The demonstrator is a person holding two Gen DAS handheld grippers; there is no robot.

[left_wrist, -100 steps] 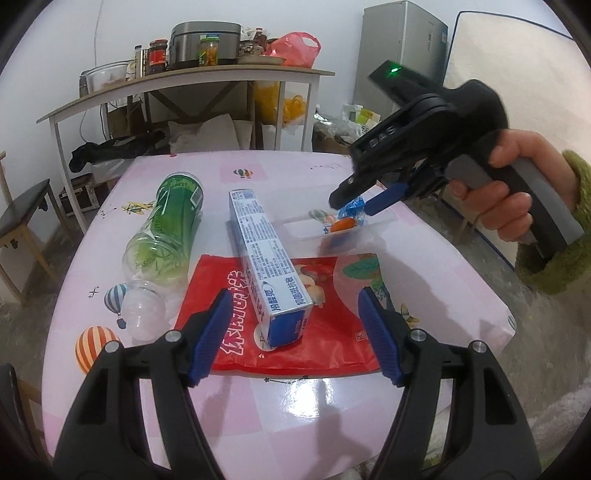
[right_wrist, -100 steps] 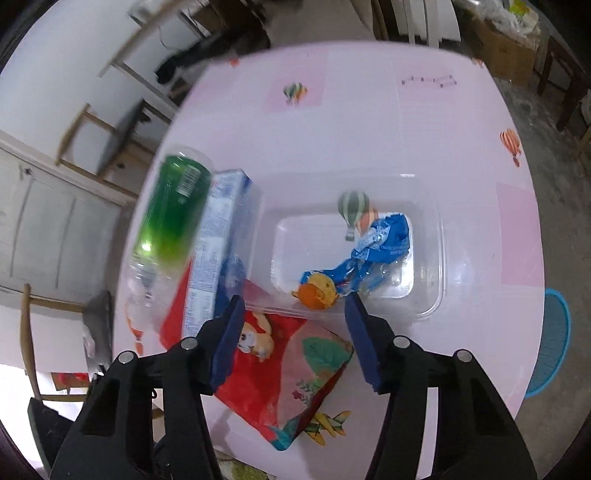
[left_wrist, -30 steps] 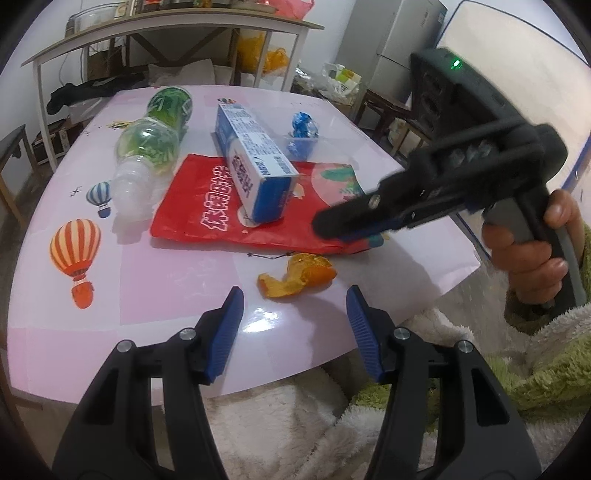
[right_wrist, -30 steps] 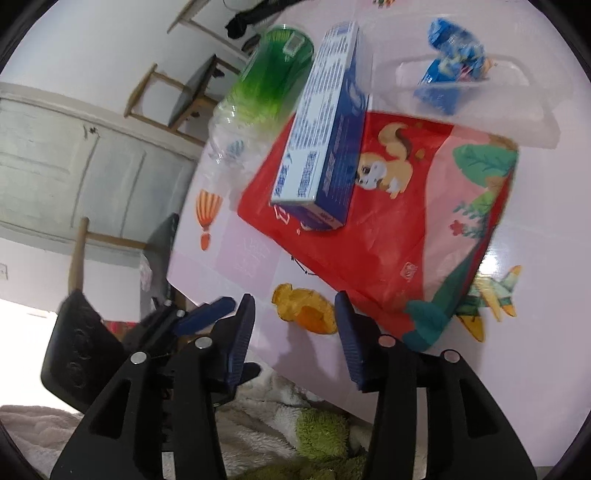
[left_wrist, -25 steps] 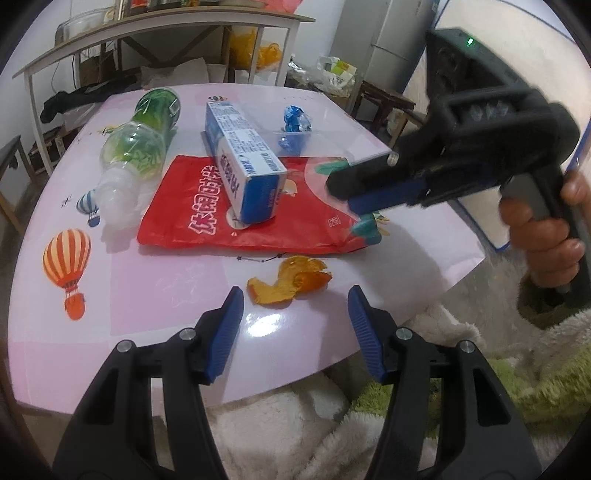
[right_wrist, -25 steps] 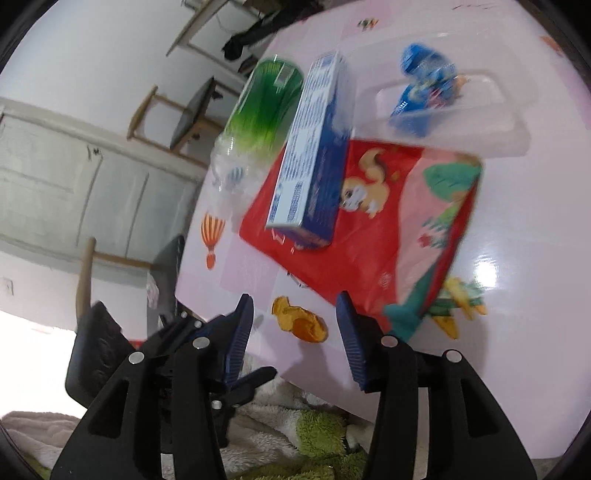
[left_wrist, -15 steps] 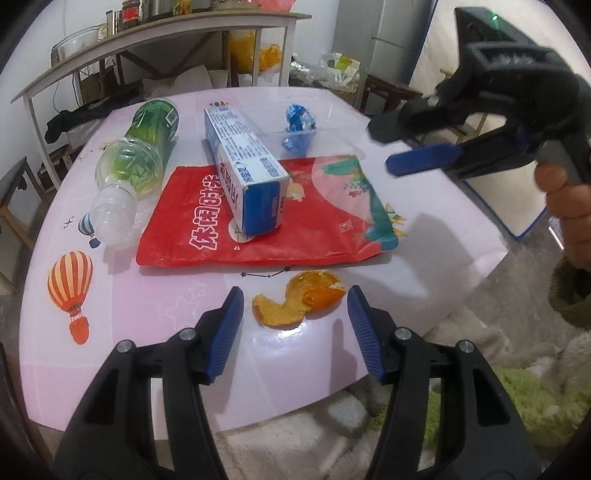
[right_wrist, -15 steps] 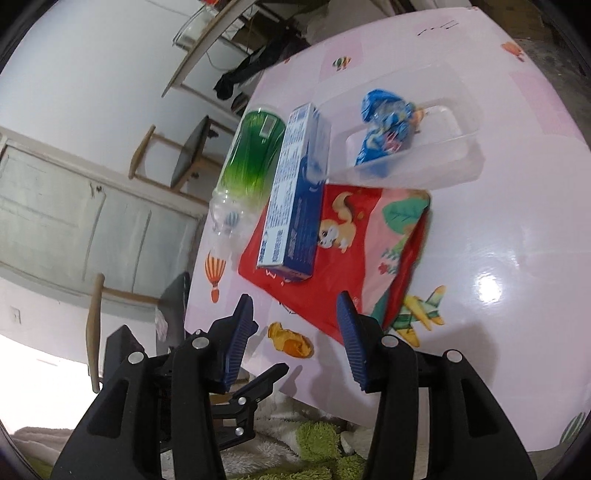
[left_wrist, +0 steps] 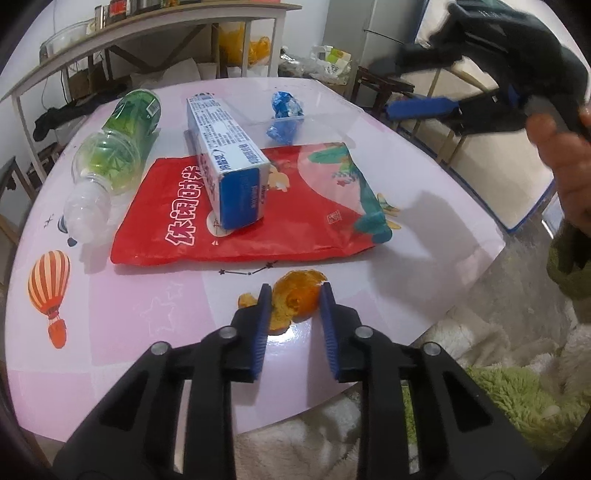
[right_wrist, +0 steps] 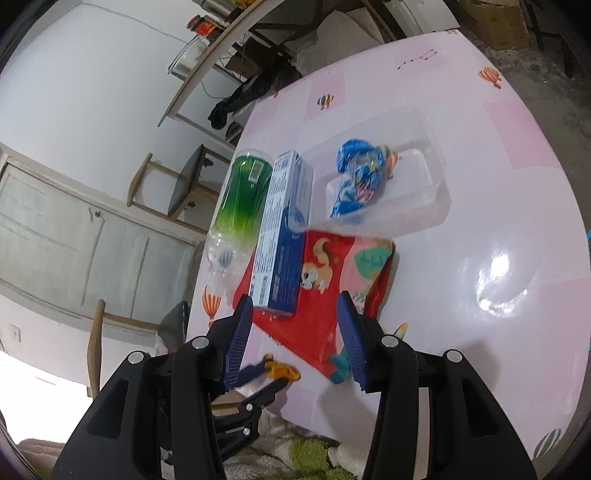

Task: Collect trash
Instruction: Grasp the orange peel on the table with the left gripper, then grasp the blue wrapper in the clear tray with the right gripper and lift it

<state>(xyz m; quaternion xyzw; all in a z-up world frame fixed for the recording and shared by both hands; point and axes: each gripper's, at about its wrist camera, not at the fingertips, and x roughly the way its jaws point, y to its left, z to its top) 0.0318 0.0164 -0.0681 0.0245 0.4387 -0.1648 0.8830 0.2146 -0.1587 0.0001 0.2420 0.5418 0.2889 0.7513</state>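
Note:
An orange peel point(left_wrist: 295, 297) lies near the front edge of the pink table point(left_wrist: 110, 317). My left gripper point(left_wrist: 294, 301) has its jaws around the peel, closed in on it. The peel also shows in the right wrist view point(right_wrist: 281, 370). Behind it lie a red snack bag point(left_wrist: 258, 218), a blue and white box point(left_wrist: 229, 158) on the bag, a green plastic bottle point(left_wrist: 114, 155) and a blue wrapper point(left_wrist: 284, 114) in a clear tray point(right_wrist: 417, 181). My right gripper point(right_wrist: 295, 336) is open and empty, held above the table at the right point(left_wrist: 443, 107).
A wooden shelf table point(left_wrist: 147, 33) with jars stands behind. Chairs point(right_wrist: 184, 184) stand at the table's far left side. A green fluffy garment point(left_wrist: 517, 398) lies below the table's front right edge.
My left gripper moved forward and its jaws narrowed around the orange peel. My right gripper rose and pulled back to the right, away from the table.

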